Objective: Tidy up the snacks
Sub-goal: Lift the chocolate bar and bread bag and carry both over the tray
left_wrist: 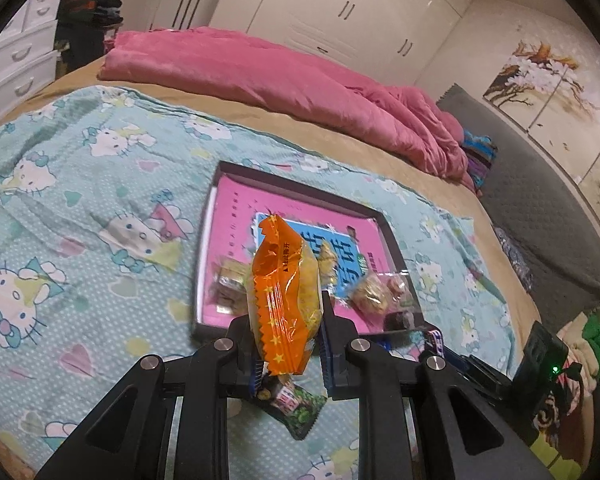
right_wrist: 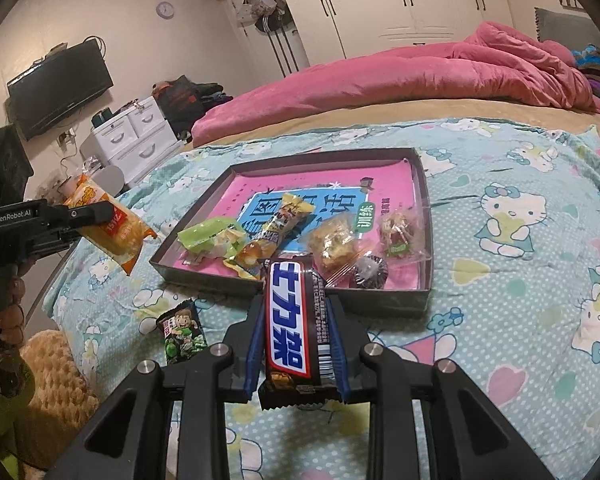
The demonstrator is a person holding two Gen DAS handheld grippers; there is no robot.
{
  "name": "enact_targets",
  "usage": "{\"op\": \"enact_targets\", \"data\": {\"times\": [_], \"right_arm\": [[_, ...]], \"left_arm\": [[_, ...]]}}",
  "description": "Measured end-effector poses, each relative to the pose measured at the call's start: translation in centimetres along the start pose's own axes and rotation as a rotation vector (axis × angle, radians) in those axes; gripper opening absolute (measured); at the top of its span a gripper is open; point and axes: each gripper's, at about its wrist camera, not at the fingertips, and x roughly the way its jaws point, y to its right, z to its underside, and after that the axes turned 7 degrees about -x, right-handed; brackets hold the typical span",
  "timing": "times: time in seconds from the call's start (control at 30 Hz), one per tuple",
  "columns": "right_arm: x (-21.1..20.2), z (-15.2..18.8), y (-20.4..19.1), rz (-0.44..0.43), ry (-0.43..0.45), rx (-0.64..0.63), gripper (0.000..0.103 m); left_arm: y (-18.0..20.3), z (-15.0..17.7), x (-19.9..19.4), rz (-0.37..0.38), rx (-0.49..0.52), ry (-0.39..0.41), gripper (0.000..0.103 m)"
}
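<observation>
**Operator:** Report status of both grippers.

**Technician:** The left gripper (left_wrist: pixel 286 340) is clamped on an orange snack packet (left_wrist: pixel 284 296), held upright above the near edge of the box tray (left_wrist: pixel 384 216). The right gripper (right_wrist: pixel 296 344) is clamped on a dark chocolate bar (right_wrist: pixel 290 320), held lengthwise between the fingers, just short of the tray's near wall.

**Operator:** State tray contents.

**Technician:** The right wrist view shows several items already inside: a green packet (right_wrist: pixel 204 234), a yellow stick snack (right_wrist: pixel 276 232), a clear bag of yellow pieces (right_wrist: pixel 334 246), a clear bag of red pieces (right_wrist: pixel 398 232) and a dark round sweet (right_wrist: pixel 368 272). All lie along the near half of the tray.

**Operator:** State remaining work.

**Technician:** Neither held item is in the tray yet. One green cartoon packet (right_wrist: pixel 182 332) lies on the blanket (right_wrist: pixel 520 280), outside the tray, near its front left corner. By judgement, the task is over half complete: two deposits and one further pickup remain.
</observation>
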Motion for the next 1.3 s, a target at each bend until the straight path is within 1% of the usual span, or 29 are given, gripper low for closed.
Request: {"op": "enact_targets", "data": {"times": [0.13,0.4,0.7,0.9,1.1,1.3], "right_arm": [[-0.2,-0.1,0.3,0.015,0.012,0.011,0.029],[-0.6,-0.7,0.7,0.039,0.046,0.022,0.029],[-0.3,-1.7,0.5,0.046,0.066,0.019,0.029],[0.2,-2.0,0.0,0.042,0.060,0.013,0.029],[0.6,-2.0,0.0,0.034,0.048,0.020,0.029],[0.9,-2.0,-0.1,0.033,0.044,0.022,0.029]], "left_arm": [[-0.6,-0.6,-0.1,-0.006,-0.016,0.016,0.022],[-0.6,-1.0,0.7,-0.005,-0.015,0.029,0.022],[-0.1,-1.0,2.6,0.008,0.007,0.010,0.022],[0.6,-0.7,3.9,0.036,0.038,-0.006,0.022],[1.4,-0.6,5.2,0.061,0.081,-0.006,0.022],[1.6,-0.1,7.0,0.044,0.119,-0.032,0.022]]}}
